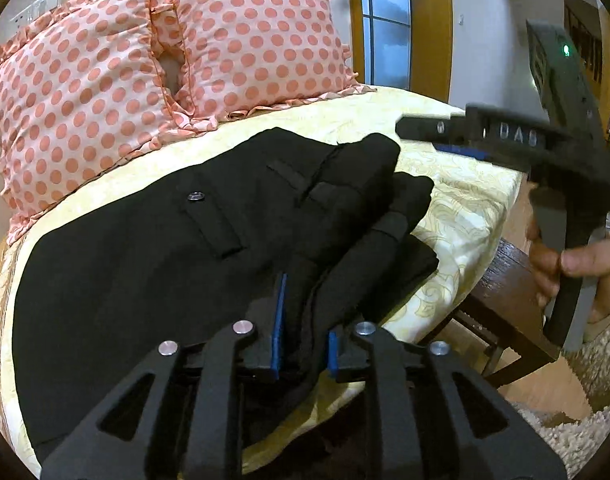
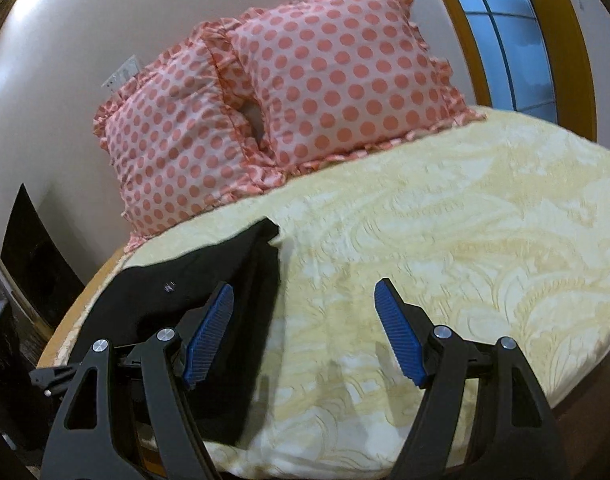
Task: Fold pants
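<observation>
Clearly, one pair of black pants point(image 1: 153, 240) lies on the bed point(image 1: 457, 200), spread over the pale yellow patterned bedspread. One small button point(image 1: 195, 196) shows on the flat part of the garment, and toward the bed's edge the cloth is bunched into thick stacked folds.

Two hand-held grippers are in play. The left hand-held gripper point(image 1: 303, 354) is clenched on the pants: its two blue pads point(image 1: 279, 320) stand close together with a ridge of black cloth pinched between them, at the near edge of the garment. The right hand-held gripper point(image 2: 305, 336) is released, its two blue ribbed pads point(image 2: 399, 340) spread wide with nothing between them; seen from its own camera, the bedspread point(image 2: 425, 240) fills the gap, and the left pad overlaps the pants point(image 2: 241, 280) in the picture, though contact cannot be told. In the left wrist view that same right hand-held gripper point(image 1: 445, 136) hangs in the air beyond the bunched folds, blurred, its handle gripped by one hand point(image 1: 573, 264).

Two pillows lean at the head of the bed, both pink with coral dots and ruffled edges: the left pillow point(image 1: 73, 96) and the right pillow point(image 1: 261, 40), touching each other. One dark wooden chair point(image 1: 509, 304) stands just beside the bed, and one window point(image 2: 509, 40) with an orange frame shows behind.
</observation>
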